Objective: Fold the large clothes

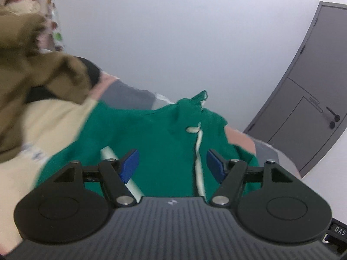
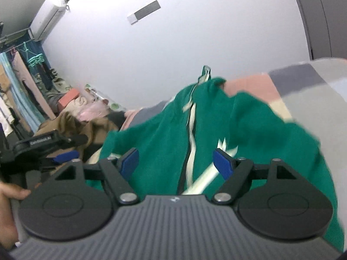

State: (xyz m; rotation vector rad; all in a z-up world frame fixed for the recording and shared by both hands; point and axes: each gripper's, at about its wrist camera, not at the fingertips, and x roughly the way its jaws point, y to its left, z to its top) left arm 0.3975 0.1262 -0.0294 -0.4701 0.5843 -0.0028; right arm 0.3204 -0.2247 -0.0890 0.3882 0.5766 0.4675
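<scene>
Green jacket [image 1: 164, 134] lengthwise ahead, collar far, white zipper [image 1: 198, 145] along its axis, left gripper [image 1: 172, 165] and right gripper [image 2: 175, 162] wide apart, empty.

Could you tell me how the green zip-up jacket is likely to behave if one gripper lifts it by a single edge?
The green jacket already lies rumpled in soft folds, so it would probably sag and drape rather than hold shape. Its pale zipper strip twists loosely, suggesting the front could fall open. Both the left gripper and right gripper stand open, holding nothing.
</scene>
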